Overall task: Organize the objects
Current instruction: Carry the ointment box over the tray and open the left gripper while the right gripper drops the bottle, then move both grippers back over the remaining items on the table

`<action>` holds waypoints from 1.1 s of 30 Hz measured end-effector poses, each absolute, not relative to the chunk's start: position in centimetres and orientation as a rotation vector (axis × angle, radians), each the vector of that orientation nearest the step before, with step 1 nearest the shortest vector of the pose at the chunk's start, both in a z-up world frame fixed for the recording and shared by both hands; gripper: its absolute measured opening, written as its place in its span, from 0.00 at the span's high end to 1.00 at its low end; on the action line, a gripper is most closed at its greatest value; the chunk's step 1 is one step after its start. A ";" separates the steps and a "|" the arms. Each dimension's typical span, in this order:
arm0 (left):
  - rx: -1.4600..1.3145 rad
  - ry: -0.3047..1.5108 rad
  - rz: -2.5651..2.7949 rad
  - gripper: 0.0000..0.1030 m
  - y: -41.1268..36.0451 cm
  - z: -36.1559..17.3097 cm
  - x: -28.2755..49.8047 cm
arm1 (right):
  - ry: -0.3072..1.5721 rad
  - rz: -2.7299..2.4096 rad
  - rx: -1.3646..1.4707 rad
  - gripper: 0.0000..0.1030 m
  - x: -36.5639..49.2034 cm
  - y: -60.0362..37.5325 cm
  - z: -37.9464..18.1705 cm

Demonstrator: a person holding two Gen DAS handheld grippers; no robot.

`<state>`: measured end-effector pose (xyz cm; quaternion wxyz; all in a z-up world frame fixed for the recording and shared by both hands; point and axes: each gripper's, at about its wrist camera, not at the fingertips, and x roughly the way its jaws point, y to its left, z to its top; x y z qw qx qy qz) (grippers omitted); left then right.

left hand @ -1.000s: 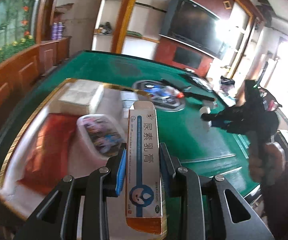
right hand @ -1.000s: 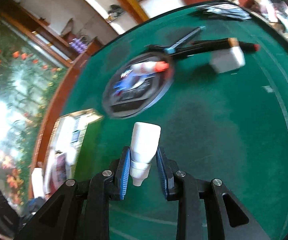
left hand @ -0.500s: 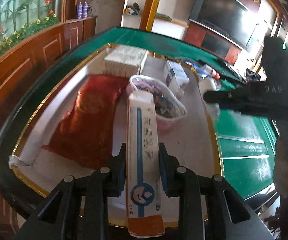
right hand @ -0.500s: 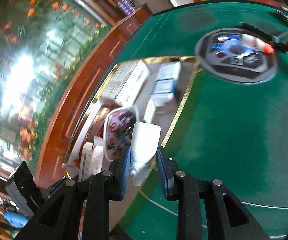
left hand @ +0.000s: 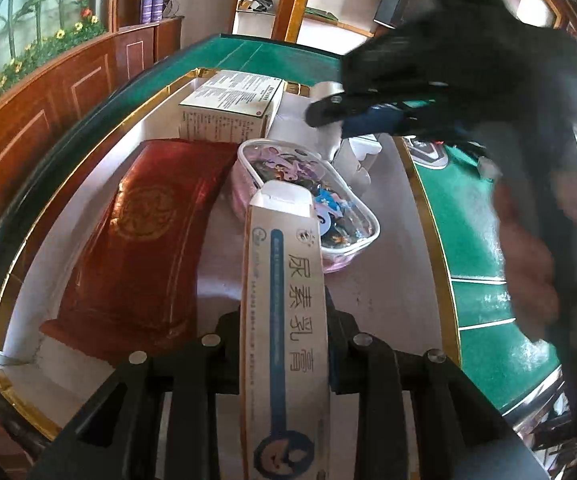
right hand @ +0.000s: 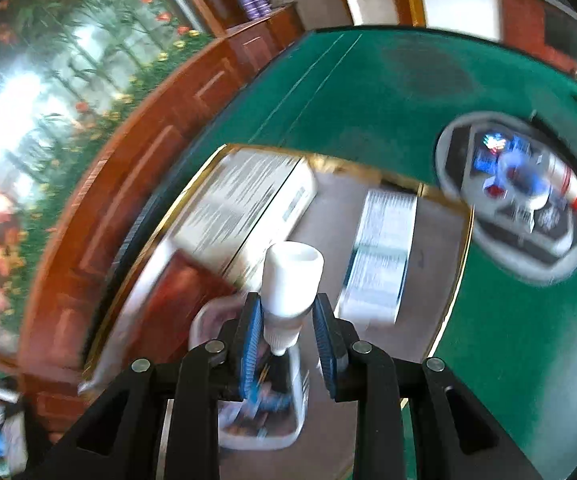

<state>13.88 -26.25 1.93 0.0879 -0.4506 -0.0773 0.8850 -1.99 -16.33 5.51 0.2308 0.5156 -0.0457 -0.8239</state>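
My left gripper (left hand: 286, 312) is shut on a long white ointment carton (left hand: 284, 320) with a blue stripe, held low over the gold-rimmed tray (left hand: 428, 216). My right gripper (right hand: 288, 320) is shut on a small white bottle (right hand: 291, 280), hanging above the same tray (right hand: 454, 280). From the left wrist view the right gripper (left hand: 328, 106) comes in from the upper right, over the tray's far end, with a hand (left hand: 528, 248) behind it.
In the tray lie a red booklet (left hand: 148, 232), a clear pouch (left hand: 320, 200) of small items, a white printed box (left hand: 232, 104) and a second carton (right hand: 380, 248). A round grey dish (right hand: 516, 200) with a tube stands on the green table (right hand: 368, 88). A wooden rail borders the left.
The right gripper with its bottle has swept from the open green cloth to above the tray. The left gripper with the carton has sunk closer to the tray.
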 end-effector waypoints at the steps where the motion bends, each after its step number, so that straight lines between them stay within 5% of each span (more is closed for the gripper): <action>1: -1.339 -0.250 2.632 0.74 -26.4 1.9 13.9 | -0.112 -2.270 1.438 0.72 -2.9 -16.8 5.1; 4: -1.331 -0.299 2.615 0.66 -26.6 2.0 13.9 | -0.079 -2.301 1.450 0.71 -4.1 -17.2 4.5; 6: -1.292 -0.318 2.614 0.35 -26.9 2.2 14.1 | -0.109 -2.314 1.433 0.70 -4.5 -17.0 4.5; 11: -1.163 -0.389 2.599 0.14 -27.7 3.6 14.7 | -0.285 -2.328 1.325 0.48 -2.9 -13.5 6.8; 16: -1.001 -0.361 2.704 0.09 -28.0 6.4 15.9 | -0.123 -2.569 1.052 0.12 2.9 -8.5 11.3; 18: -0.944 -0.356 2.727 0.06 -27.5 7.1 16.4 | -0.010 -2.704 0.921 0.05 5.5 -6.1 12.8; 28: -0.861 -0.098 2.696 0.04 -19.8 10.2 15.9 | 0.215 -3.042 0.751 0.00 9.8 2.7 14.0; 33: -0.891 -0.051 2.581 0.03 -14.4 10.5 15.2 | -0.005 -3.037 0.853 0.00 9.9 8.0 12.7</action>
